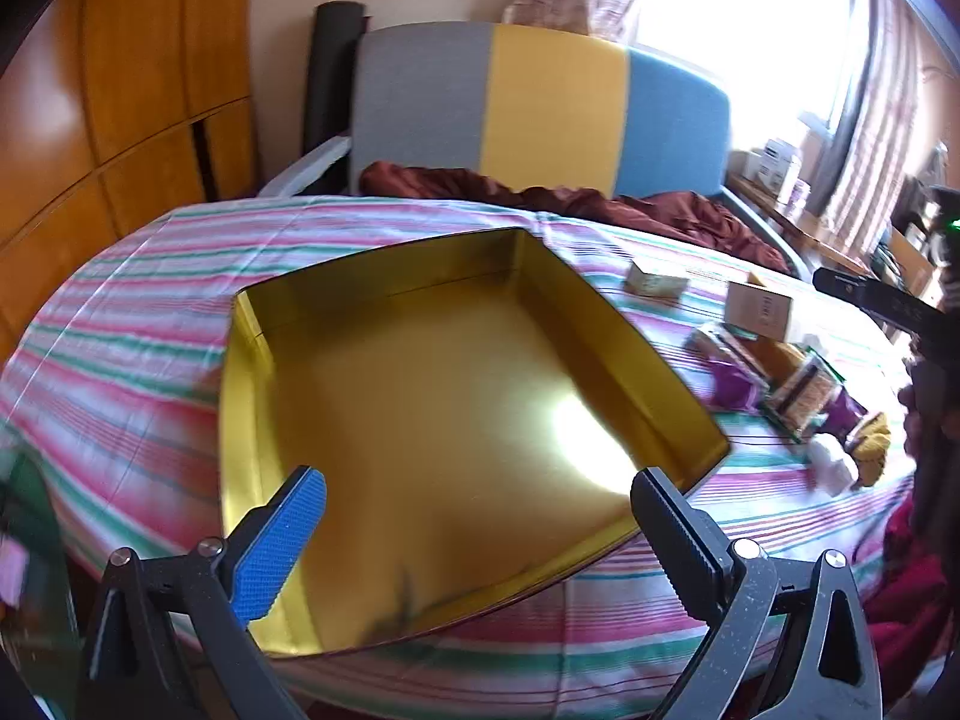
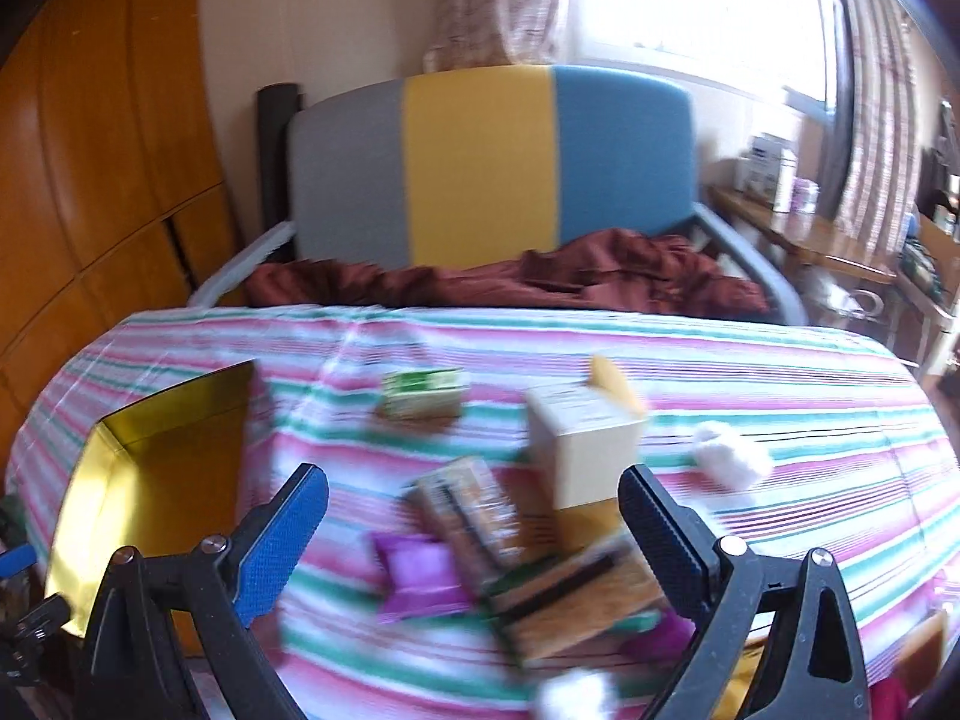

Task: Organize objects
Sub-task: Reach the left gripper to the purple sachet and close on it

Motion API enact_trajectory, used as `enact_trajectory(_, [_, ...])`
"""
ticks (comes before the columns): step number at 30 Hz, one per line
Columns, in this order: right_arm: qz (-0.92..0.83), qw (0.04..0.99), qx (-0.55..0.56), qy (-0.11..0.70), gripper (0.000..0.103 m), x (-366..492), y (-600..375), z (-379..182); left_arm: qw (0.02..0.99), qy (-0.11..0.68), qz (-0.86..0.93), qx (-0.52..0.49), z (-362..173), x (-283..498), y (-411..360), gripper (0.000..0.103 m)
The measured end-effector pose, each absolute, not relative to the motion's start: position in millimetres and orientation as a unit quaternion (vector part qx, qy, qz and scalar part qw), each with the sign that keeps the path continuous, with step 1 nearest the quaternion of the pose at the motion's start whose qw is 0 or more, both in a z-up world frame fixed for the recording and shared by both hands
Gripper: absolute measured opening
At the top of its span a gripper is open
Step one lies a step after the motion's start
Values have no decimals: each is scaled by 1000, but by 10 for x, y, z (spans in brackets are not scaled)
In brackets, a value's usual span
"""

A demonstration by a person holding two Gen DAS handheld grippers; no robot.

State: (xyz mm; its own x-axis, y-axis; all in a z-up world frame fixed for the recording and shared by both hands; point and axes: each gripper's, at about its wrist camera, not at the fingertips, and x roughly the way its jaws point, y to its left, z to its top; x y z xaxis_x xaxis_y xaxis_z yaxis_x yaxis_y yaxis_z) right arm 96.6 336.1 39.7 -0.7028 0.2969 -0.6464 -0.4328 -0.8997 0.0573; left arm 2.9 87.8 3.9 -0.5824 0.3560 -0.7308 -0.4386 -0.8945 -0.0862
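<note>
A wide, gold-lined tin [image 1: 432, 420] lies open and empty on the striped cloth. My left gripper [image 1: 480, 498] hangs open above its near edge, nothing between the fingers. In the right wrist view the tin [image 2: 150, 468] sits at the left. My right gripper [image 2: 474, 498] stands open over a heap of small goods: a purple packet [image 2: 420, 576], brown snack packs [image 2: 468, 516] [image 2: 576, 600] and a cream box [image 2: 585, 450]. A green-and-tan box [image 2: 423, 396] lies farther back. The same heap [image 1: 780, 372] shows right of the tin in the left wrist view.
The striped cloth [image 2: 720, 372] covers a round table. White fluffy balls [image 2: 732, 456] [image 2: 579, 693] lie right and near. Behind stands a grey, yellow and blue chair [image 2: 480, 168] with dark red cloth [image 2: 540, 282]. Wooden cupboards [image 1: 90, 120] fill the left, a cluttered side table [image 2: 810, 228] the right.
</note>
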Motion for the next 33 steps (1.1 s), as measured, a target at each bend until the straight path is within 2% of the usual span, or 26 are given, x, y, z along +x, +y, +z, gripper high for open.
enact_trajectory(5, [902, 262, -323, 115, 99, 1081, 3957, 369, 268, 74, 876, -395, 101, 49, 1229, 100])
enact_trajectory(10, [891, 291, -304, 170, 99, 1258, 4332, 255, 323, 97, 859, -386, 211, 60, 1686, 97])
enact_trajectory(13, [880, 282, -311, 221, 99, 1267, 4478, 177, 354, 126, 840, -392, 201, 49, 2121, 95])
enact_trajectory(18, [883, 267, -309, 231, 99, 1296, 4471, 200, 394, 183, 807, -400, 68, 29, 2748, 81])
enact_trajectory(24, [887, 249, -313, 229, 99, 1250, 4440, 193, 431, 290, 758, -395, -181, -56, 3311, 80])
enact_trajectory(33, [883, 245, -313, 250, 99, 1280, 4518, 173, 432, 330, 721, -430, -561, -284, 3641, 78])
